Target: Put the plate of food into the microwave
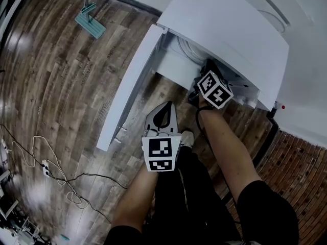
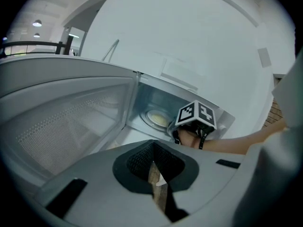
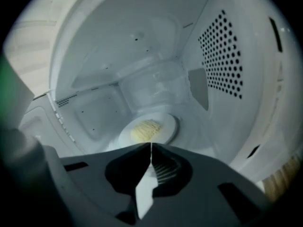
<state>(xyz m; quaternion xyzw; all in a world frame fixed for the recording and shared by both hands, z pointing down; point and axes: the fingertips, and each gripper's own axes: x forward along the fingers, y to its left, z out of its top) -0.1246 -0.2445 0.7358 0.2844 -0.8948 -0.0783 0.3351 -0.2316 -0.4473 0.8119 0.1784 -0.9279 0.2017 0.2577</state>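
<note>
left gripper (image 2: 152, 148) closed, empty | right gripper (image 3: 151, 146) closed, empty | plate (image 3: 172, 126) inside microwave (image 3: 222, 56)

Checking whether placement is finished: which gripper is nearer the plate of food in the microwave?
Right. The right gripper reaches into the microwave, jaws shut, tips just short of the plate of food. The left gripper hangs back outside, beside the open door.

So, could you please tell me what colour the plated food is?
The food is pale yellow; clearest in the right gripper view.

Smooth glossy microwave (image 1: 225, 24), matt wood-plank floor (image 1: 61, 86).
</note>
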